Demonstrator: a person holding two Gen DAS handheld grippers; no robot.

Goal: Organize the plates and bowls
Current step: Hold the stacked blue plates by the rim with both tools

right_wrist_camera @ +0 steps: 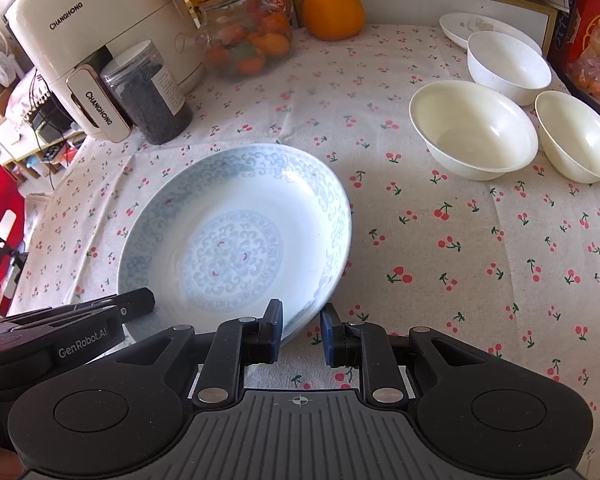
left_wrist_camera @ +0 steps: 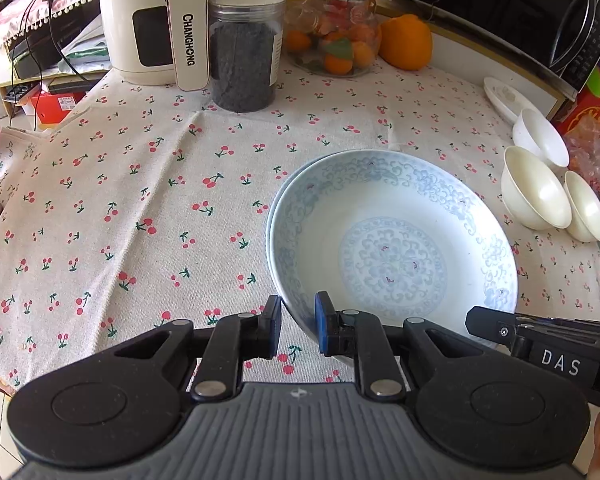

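In the left wrist view, the left gripper (left_wrist_camera: 298, 326) pinched the near rim of the blue patterned plate (left_wrist_camera: 392, 240), which sat on the cherry tablecloth (left_wrist_camera: 140, 200) with three white bowls (left_wrist_camera: 536, 188) to its right. In the right wrist view, the right gripper (right_wrist_camera: 300, 330) pinched the same plate's (right_wrist_camera: 236, 236) near right rim, and the bowls (right_wrist_camera: 474, 130) stood well apart from it, beyond on the right.

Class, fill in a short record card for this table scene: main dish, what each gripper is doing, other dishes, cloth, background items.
main dish: blue-patterned plate, another like it seemingly underneath
left gripper: jaws clamped on the plate's near rim
right gripper: jaws clamped on the same rim, further right
other dishes: three cream bowls, apart, and a white dish behind them
cloth: cherry-print tablecloth
background: air fryer, dark jar, oranges
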